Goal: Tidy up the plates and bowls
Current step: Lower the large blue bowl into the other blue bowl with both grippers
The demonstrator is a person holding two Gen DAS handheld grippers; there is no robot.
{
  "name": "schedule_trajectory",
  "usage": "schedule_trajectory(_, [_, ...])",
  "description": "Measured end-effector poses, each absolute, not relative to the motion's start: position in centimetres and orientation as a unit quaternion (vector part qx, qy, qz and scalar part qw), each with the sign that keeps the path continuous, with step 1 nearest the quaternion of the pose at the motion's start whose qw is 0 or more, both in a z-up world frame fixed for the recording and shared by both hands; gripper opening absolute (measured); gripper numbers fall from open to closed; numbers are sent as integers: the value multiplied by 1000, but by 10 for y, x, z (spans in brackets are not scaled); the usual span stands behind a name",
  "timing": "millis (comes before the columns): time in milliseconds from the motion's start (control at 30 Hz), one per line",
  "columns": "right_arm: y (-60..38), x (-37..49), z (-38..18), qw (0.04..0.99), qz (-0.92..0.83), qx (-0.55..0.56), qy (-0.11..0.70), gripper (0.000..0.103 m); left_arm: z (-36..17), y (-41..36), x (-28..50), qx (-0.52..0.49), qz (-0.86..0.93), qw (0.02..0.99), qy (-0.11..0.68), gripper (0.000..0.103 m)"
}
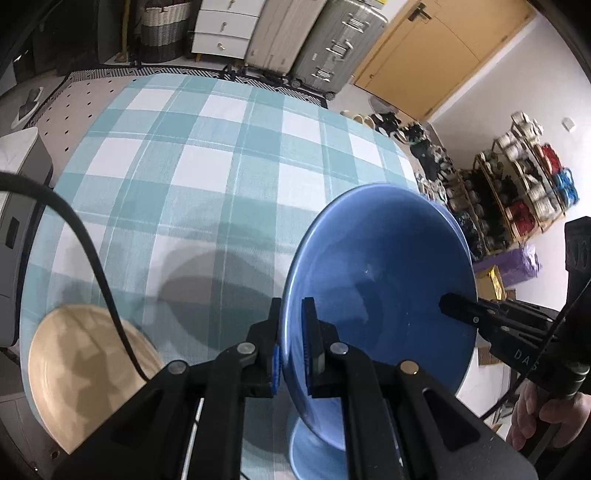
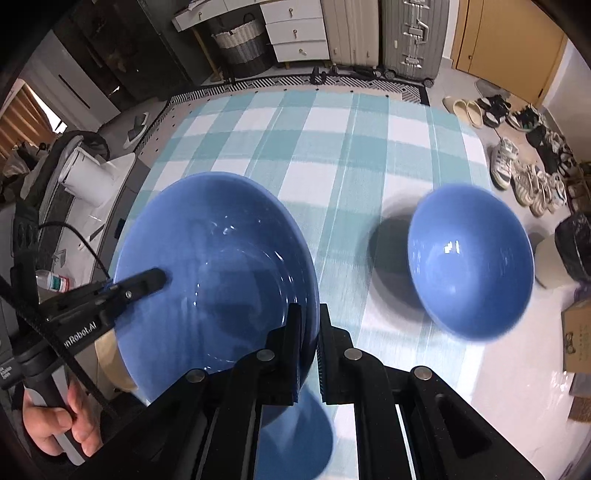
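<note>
Both grippers grip one large blue bowl (image 1: 384,280) by opposite sides of its rim, holding it above the checked tablecloth (image 1: 207,147). My left gripper (image 1: 291,354) is shut on its near rim; the right gripper's finger (image 1: 465,310) reaches in from the right. In the right wrist view my right gripper (image 2: 308,350) is shut on the bowl's rim (image 2: 214,269), with the left gripper's finger (image 2: 140,284) over its left rim. A smaller blue bowl (image 2: 472,258) stands on the cloth at right. A beige plate (image 1: 85,373) lies at the near left.
Another blue dish (image 2: 295,435) lies under the held bowl, blurred. Suitcases (image 1: 332,44), a white drawer unit (image 1: 225,26) and a woven basket (image 1: 162,29) stand beyond the table. Shoes (image 2: 524,162) and a rack (image 1: 517,184) are on the right floor.
</note>
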State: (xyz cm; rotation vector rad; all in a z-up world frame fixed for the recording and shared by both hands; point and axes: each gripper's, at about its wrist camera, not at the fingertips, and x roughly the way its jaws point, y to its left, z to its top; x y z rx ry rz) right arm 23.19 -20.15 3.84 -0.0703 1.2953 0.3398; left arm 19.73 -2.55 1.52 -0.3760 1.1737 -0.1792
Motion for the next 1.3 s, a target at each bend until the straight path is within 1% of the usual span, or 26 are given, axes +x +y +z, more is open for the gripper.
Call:
schedule_trajectory(200, [-216,190,48,789,147,-24,596,7,23,-39,171,-173,-92,813,549,6])
schedule_trajectory(367, [-226,173,47,793,143,-6,592,7,24,-46,166,-173,-89,813,549,6])
schedule_trajectory(1300, [-226,202,54,782,146,-5,606,7,31,-47,185,-172,-92,805,560,6])
